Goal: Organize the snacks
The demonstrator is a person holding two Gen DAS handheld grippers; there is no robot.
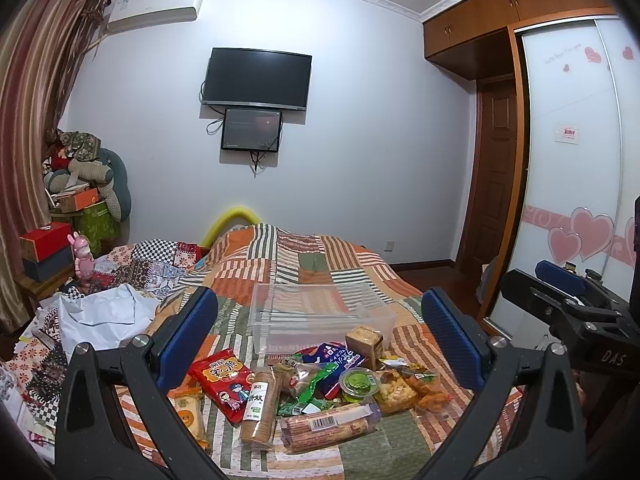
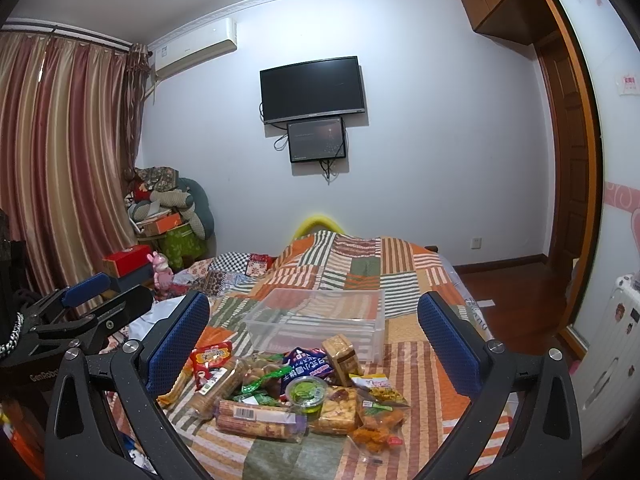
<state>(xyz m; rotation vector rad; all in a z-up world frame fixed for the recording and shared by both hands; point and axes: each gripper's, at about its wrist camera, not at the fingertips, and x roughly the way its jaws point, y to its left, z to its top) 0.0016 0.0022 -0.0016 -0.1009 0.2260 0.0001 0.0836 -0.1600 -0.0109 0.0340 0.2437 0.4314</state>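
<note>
A pile of snacks lies on a patchwork bedspread (image 1: 320, 256): a red packet (image 1: 224, 380), a biscuit roll (image 1: 260, 408), a barcoded biscuit sleeve (image 1: 328, 428), a green-lidded cup (image 1: 359, 384), a blue packet (image 1: 336, 360) and a tan box (image 1: 364, 344). Behind them stands an empty clear plastic bin (image 1: 316, 316). My left gripper (image 1: 320, 340) is open above the pile, holding nothing. My right gripper (image 2: 314, 344) is open over the same pile, with the cup (image 2: 306, 394), the sleeve (image 2: 256, 420) and the bin (image 2: 320, 320) between its fingers.
The right gripper (image 1: 568, 304) shows at the right of the left wrist view; the left gripper (image 2: 80, 312) shows at the left of the right wrist view. Loose cloths (image 1: 104, 312) and boxes (image 1: 44, 244) lie left of the bed. A wardrobe (image 1: 572, 160) stands at right.
</note>
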